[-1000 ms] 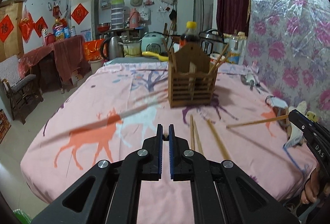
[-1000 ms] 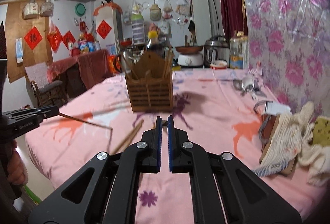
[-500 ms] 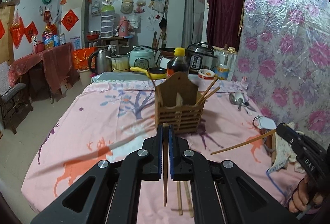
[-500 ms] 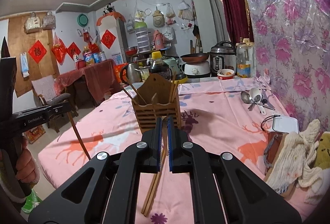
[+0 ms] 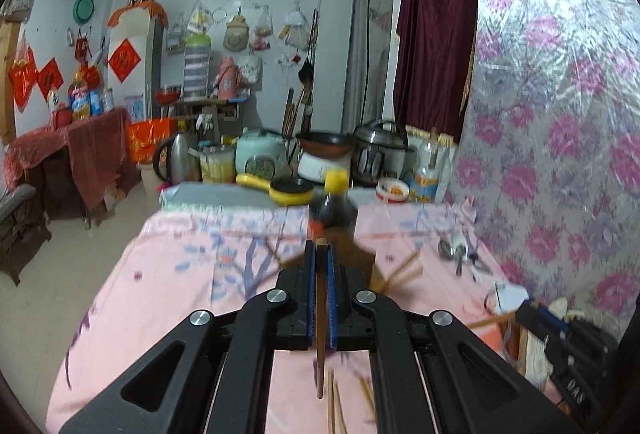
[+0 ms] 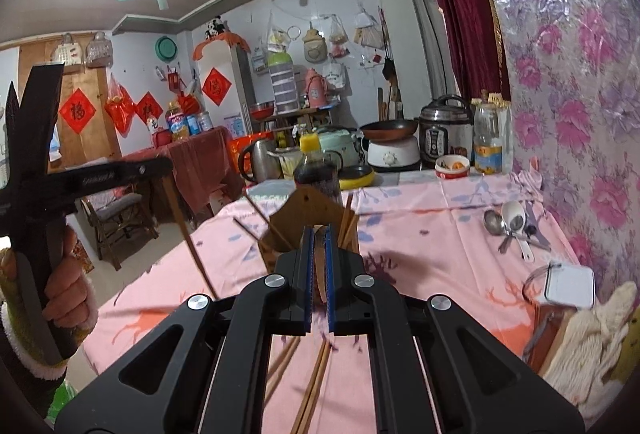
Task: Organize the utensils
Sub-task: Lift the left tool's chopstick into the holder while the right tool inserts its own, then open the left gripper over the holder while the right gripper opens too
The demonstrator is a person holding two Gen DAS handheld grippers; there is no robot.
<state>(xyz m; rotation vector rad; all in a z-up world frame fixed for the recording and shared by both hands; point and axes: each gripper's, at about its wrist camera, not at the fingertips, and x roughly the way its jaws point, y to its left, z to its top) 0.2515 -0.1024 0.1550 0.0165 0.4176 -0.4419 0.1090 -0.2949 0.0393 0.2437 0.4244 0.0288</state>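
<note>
The left gripper is clamped on a chopstick that hangs down between its pads. The right gripper is likewise clamped on a second chopstick, held upright. The wooden holder stands on the pink cloth just ahead of both grippers, with chopsticks already in it. Loose chopsticks lie on the cloth below the right gripper. Spoons lie ahead to its right.

Ahead of you the holder and bottle block mid-table; its left edge looks clear; spoons crowd the right edge.
</note>
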